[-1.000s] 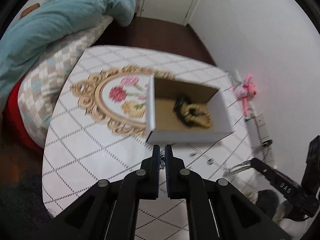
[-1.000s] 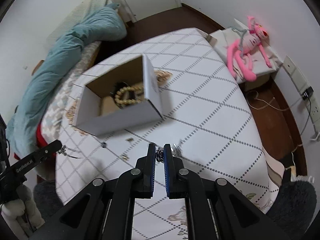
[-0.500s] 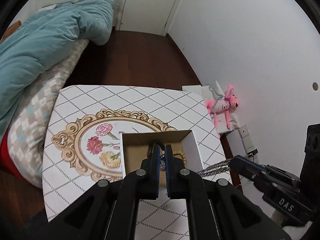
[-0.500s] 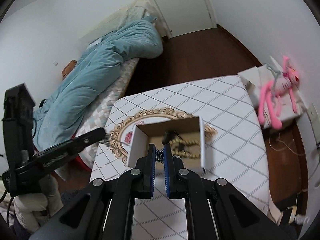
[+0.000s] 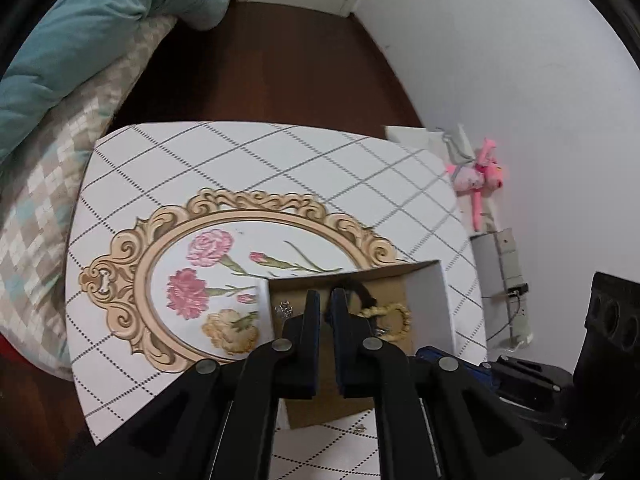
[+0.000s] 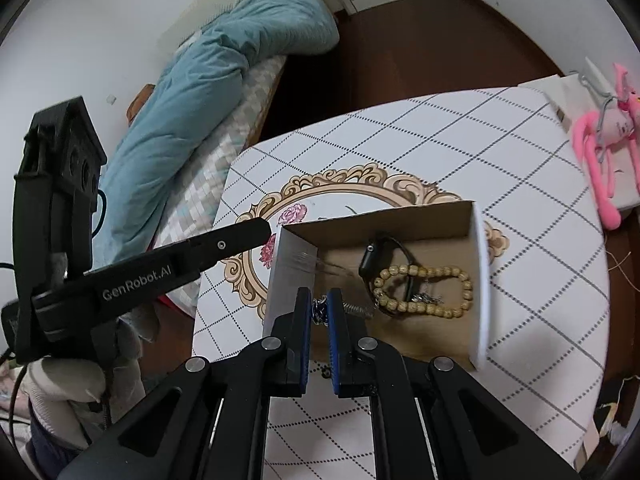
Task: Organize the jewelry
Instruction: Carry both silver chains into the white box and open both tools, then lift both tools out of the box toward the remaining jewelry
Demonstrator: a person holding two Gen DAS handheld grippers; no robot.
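Silver chain (image 6: 319,309) between right gripper (image 6: 319,312) fingers

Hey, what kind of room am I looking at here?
Most likely a bedroom at home: a bed with a teal duvet, a small table with a patterned cloth, and a pink plush toy by the wall.

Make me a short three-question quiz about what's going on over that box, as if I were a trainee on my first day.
1. True or false: the cardboard box already holds a wooden bead bracelet and a black watch.
2. What does the right gripper pinch between its blue pads?
A. a pink toy
B. a silver chain
C. a bead bracelet
3. Fill in: the pink plush toy lies ____ the table, not on it.

Key:
1. True
2. B
3. beside; it rests on a white box past the table's edge.
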